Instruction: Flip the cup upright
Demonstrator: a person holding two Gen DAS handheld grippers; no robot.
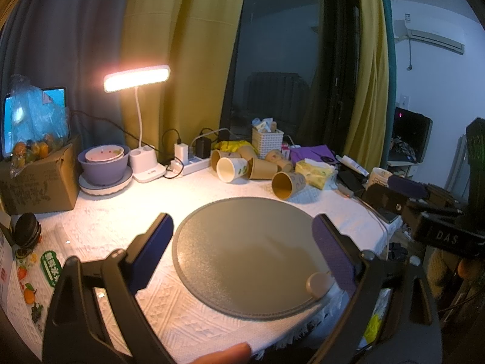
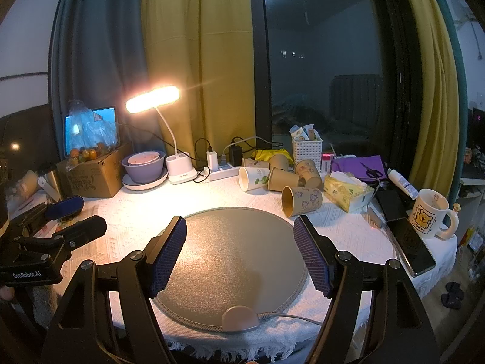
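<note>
Dim room, one warm lamp

A lit desk lamp (image 2: pixel 152 99) flares with glare, washing the counter (image 2: pixel 145 212) bright; tongs' shadows fall toward the camera, fisheye edges bend and darken.

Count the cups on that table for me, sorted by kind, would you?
White paper cup: 1, lying on its side
Brown paper cups: 5, as far as the huddle lets me tell
Ceramic mug: 1, standing upright
Total: 7
</note>
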